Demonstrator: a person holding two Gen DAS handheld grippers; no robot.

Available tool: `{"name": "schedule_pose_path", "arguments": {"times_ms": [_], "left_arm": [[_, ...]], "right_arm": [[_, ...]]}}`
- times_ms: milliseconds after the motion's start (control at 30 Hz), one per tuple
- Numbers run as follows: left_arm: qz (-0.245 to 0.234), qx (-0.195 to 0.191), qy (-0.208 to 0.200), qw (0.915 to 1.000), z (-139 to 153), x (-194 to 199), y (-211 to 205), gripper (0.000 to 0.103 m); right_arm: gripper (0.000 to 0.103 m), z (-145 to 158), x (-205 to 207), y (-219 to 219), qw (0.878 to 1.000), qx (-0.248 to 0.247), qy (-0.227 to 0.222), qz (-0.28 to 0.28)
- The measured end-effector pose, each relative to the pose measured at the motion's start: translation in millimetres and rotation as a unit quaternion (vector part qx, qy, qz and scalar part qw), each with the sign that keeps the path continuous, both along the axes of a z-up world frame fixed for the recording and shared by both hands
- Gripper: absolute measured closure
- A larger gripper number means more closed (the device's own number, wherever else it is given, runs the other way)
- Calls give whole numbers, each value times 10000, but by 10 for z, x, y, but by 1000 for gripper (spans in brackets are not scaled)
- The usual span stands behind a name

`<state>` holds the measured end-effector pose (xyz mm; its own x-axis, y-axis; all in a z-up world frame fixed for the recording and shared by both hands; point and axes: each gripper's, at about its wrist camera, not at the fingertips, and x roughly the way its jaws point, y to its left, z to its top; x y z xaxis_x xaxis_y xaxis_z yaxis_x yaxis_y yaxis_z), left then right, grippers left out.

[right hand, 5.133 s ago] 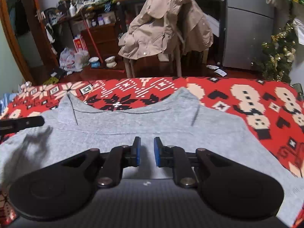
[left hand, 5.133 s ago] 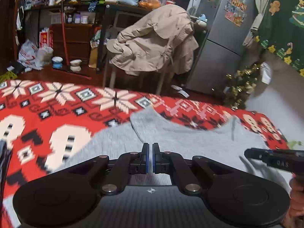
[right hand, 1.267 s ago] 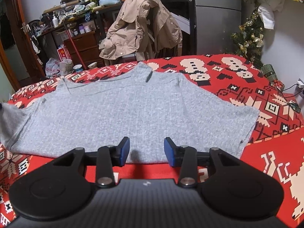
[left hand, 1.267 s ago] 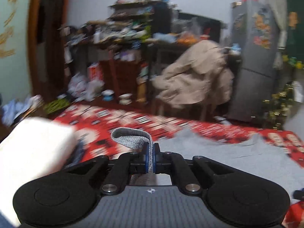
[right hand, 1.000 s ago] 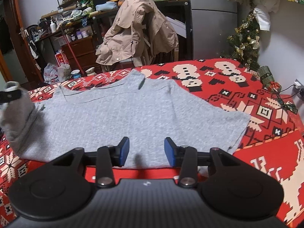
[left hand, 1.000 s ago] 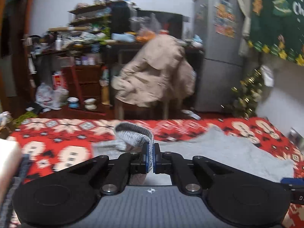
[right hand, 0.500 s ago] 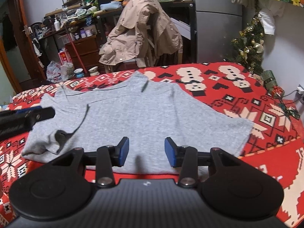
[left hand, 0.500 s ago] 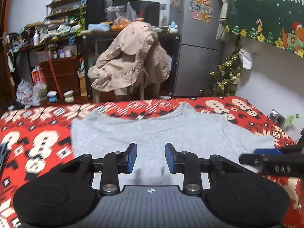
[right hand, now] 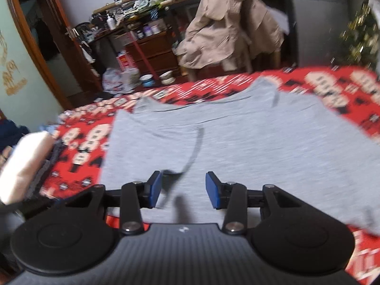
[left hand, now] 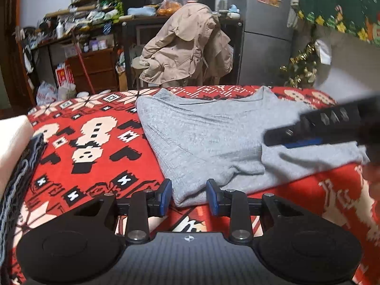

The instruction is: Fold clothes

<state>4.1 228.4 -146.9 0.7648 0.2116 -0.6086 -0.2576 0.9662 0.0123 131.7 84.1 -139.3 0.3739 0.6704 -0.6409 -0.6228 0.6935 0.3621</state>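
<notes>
A grey knit top (left hand: 213, 137) lies flat on the red patterned blanket (left hand: 95, 147), its left sleeve folded in over the body. My left gripper (left hand: 188, 197) is open at the top's near left hem corner, the cloth lying between its blue pads without being pinched. In the left wrist view the right gripper (left hand: 315, 130) shows from the side, blurred, over the top's right half. In the right wrist view the right gripper (right hand: 182, 187) is open above the grey top (right hand: 249, 147), near the folded sleeve's dark edge, holding nothing.
A stack of folded clothes, white (left hand: 11, 137) over dark knit (left hand: 21, 173), sits at the blanket's left edge; the white piece (right hand: 23, 163) also shows in the right wrist view. Behind the bed a beige coat (left hand: 185, 52) hangs over a chair, beside a fridge (left hand: 266, 23) and cluttered shelves.
My left gripper carried the left sleeve inward over the body, let it go and dropped to the near hem corner. The right gripper has swung left over the top.
</notes>
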Motion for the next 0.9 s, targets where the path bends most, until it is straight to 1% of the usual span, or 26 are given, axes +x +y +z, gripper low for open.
{"name": "schedule_pose_path", "arguments": {"times_ms": [100,167,233,267,300,333,433,500,533,567,600,667,700,767,900], "left_arm": [[-62,37,-8,10000,-23,8,1,71],[-71,5,10,10000,-45,23,9,76],[-80,56,29,9999,-71,30,-2,77],[-69,68,23,10000,-81,29,-4,80],[-48,73,12,10000,-91,27,-4,81],[-28,71,-2,10000,-96,23,-3,84],[11,82,-20,10000,-100,20,3,92],[24,68,-29,10000,-100,19,13,94],[34,42,-33,10000,-100,19,22,94],[39,19,-35,10000,-97,18,30,95],[36,13,-33,10000,-92,17,33,95],[29,33,-38,10000,-66,9,24,96],[18,50,-71,10000,-43,-3,15,96],[-17,84,-144,9999,14,-27,-13,96],[-114,110,-220,9996,88,-41,-52,96]], "right_arm": [[58,-65,68,103,9991,166,397,10],[58,-112,125,151,9974,273,661,-34],[58,-162,193,197,9950,380,918,-93],[60,-187,230,212,9938,431,1018,-126],[65,-203,254,221,9930,463,1074,-157],[66,-216,272,230,9924,486,1114,-188],[66,-255,325,256,9904,555,1234,-281],[68,-282,361,274,9889,601,1313,-343],[70,-295,379,282,9881,624,1353,-374],[82,-308,397,291,9873,647,1393,-405],[99,-321,414,300,9865,670,1432,-436],[100,-347,450,317,9847,716,1512,-498],[100,-324,437,308,9854,729,1453,-507],[100,-204,357,258,9892,727,1167,-498],[101,22,200,129,9933,725,737,-508]]}}
